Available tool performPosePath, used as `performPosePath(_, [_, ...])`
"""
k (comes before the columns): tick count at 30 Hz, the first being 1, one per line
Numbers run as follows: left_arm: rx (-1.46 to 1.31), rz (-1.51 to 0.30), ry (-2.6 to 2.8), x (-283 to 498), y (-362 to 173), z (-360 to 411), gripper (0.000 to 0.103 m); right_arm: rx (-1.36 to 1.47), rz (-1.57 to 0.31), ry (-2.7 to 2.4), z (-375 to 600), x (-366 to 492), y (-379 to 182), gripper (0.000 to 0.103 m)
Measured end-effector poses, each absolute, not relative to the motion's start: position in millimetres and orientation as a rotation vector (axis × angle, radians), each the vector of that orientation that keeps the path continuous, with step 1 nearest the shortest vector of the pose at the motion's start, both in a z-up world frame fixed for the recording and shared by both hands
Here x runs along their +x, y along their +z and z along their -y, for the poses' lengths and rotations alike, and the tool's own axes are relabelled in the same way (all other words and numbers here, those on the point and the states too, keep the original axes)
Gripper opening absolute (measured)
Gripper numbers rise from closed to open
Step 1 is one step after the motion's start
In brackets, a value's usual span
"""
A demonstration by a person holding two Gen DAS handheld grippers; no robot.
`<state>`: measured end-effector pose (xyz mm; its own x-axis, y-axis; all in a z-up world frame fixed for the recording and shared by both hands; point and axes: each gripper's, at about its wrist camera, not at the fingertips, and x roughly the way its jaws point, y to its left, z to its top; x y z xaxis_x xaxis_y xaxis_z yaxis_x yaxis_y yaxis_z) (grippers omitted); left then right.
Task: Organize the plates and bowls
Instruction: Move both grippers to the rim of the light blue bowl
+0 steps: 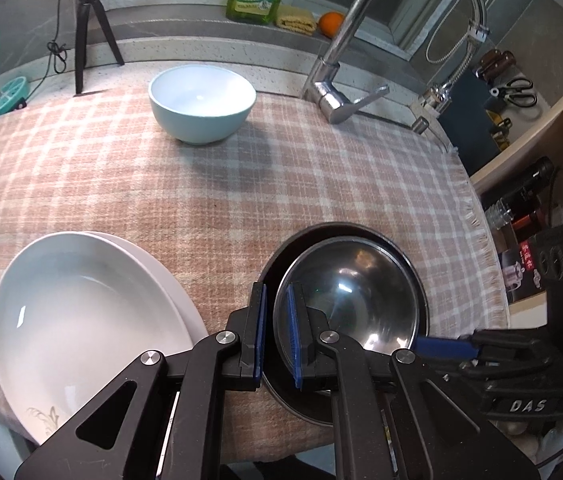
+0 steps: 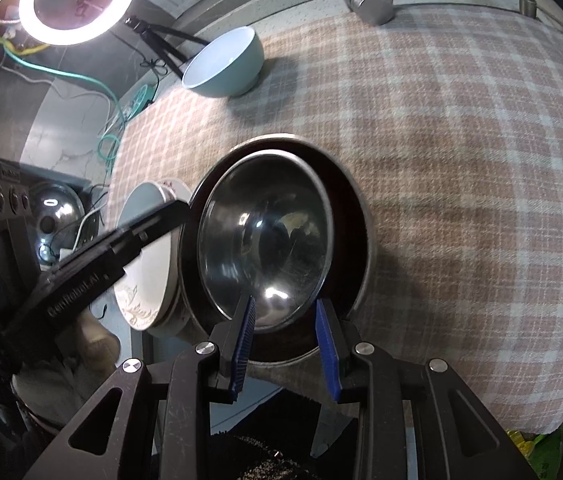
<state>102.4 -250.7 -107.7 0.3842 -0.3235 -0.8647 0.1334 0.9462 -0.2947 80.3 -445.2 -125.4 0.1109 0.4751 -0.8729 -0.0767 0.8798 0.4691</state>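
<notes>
The steel bowl point(image 2: 265, 236) sits mouth-up in the dark plate point(image 2: 355, 216); left claw point(image 1: 277, 332) pinches its rim, right claw point(image 2: 285, 320) released.

Both grippers point steeply down, taken here relative to the steel bowl point(image 1: 347, 304). The left gripper point(image 1: 277, 334) stands at the bowl's left rim, with its two blue pads nearly together and the rim in the narrow gap between them, so it is closed on the rim. The right gripper point(image 2: 287, 344) stands at the bowl's near edge. Its jaws are partly apart, one pad on each side of the rim; if the pads press on it, I cannot tell. One of its blue fingers point(image 1: 441, 347) reaches toward the bowl's right side.
</notes>
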Motion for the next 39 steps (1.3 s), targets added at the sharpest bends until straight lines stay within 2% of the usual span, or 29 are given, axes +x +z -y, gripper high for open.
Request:
performPosePath(15, [-0.280, -1.047, -0.224, 96.1, -70.8, 207.9, 0.009, 0.341, -1.359, 0.423, 468.5, 65.1, -100.8, 0.029])
performPosePath(22, [-0.322, -0.998, -0.192, 95.1, -51.6, 189.6, 0.009, 0.247, -1.180, 0.420, 478.3, 63.9, -61.7, 0.029])
performPosePath(28, [-0.349, -0.980, -0.174, 103.7, -40.0, 181.4, 0.009, 0.288, -1.099, 0.441, 484.0, 88.0, -44.4, 0.029])
performPosePath(39, [-0.338, -1.007, -0.171, 143.9, -40.8, 161.6, 0.009, 0.370, -1.075, 0.473, 458.3, 148.2, -29.0, 0.029])
